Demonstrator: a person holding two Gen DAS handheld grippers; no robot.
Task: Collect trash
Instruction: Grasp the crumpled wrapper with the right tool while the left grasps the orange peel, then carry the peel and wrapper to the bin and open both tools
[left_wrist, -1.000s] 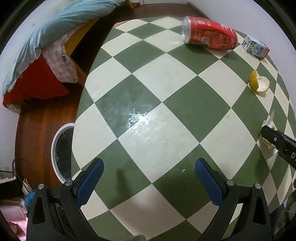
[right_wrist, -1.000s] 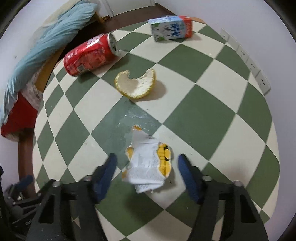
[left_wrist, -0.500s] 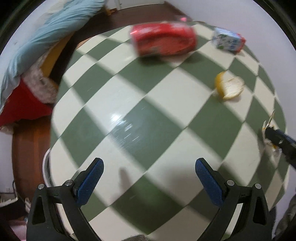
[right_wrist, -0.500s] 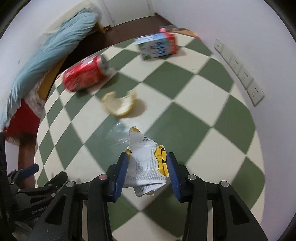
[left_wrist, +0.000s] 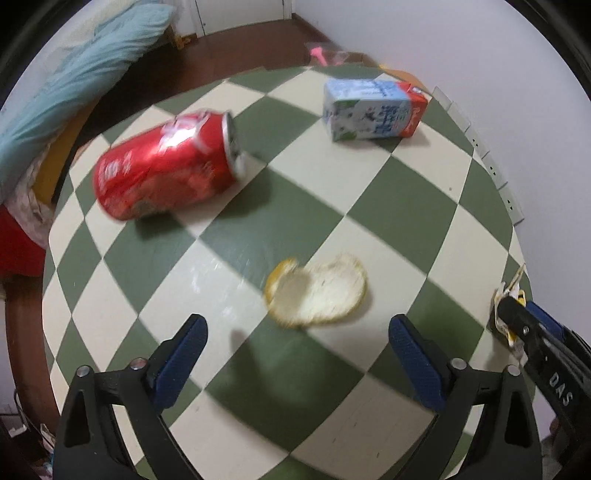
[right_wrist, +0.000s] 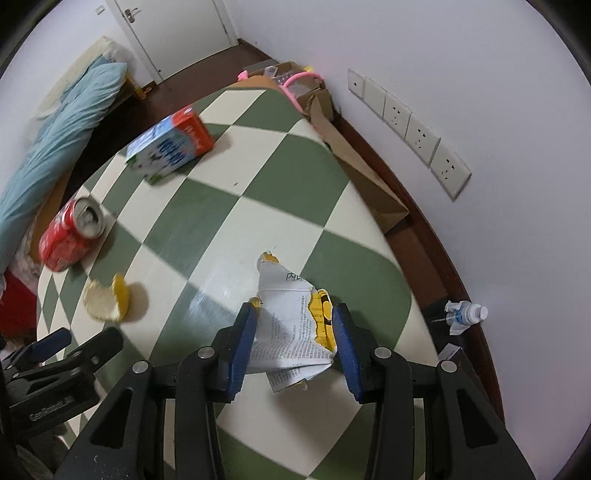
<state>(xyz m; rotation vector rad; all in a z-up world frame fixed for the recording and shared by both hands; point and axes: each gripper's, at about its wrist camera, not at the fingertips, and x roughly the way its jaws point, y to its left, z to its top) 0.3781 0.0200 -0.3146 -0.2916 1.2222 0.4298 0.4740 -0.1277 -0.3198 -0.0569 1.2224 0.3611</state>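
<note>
On the green-and-cream checked table (left_wrist: 388, 192), my left gripper (left_wrist: 297, 325) hangs open with its jaws closing. An orange peel (left_wrist: 317, 291) lies on the table just beyond its fingertips, and no pad touches it. Farther back lie a red soda can (left_wrist: 166, 166) on its side and a blue-and-white milk carton (left_wrist: 373, 110). My right gripper (right_wrist: 295, 314) is shut on a torn white-and-yellow paper wrapper (right_wrist: 291, 332), near the table's right edge. The left gripper (right_wrist: 79, 341) shows at the lower left of the right wrist view, by the peel (right_wrist: 107, 299).
A blue pillow (left_wrist: 74, 74) lies on a bed left of the table. Wall sockets (right_wrist: 410, 129) line the white wall on the right. A brown cardboard box (right_wrist: 354, 162) leans between table and wall. A plastic bottle (right_wrist: 465, 314) lies on the floor.
My right gripper shut on the wrapper and carried it off to the right. My left gripper swept right across the table to the orange peel, and its jaws have narrowed a little.
</note>
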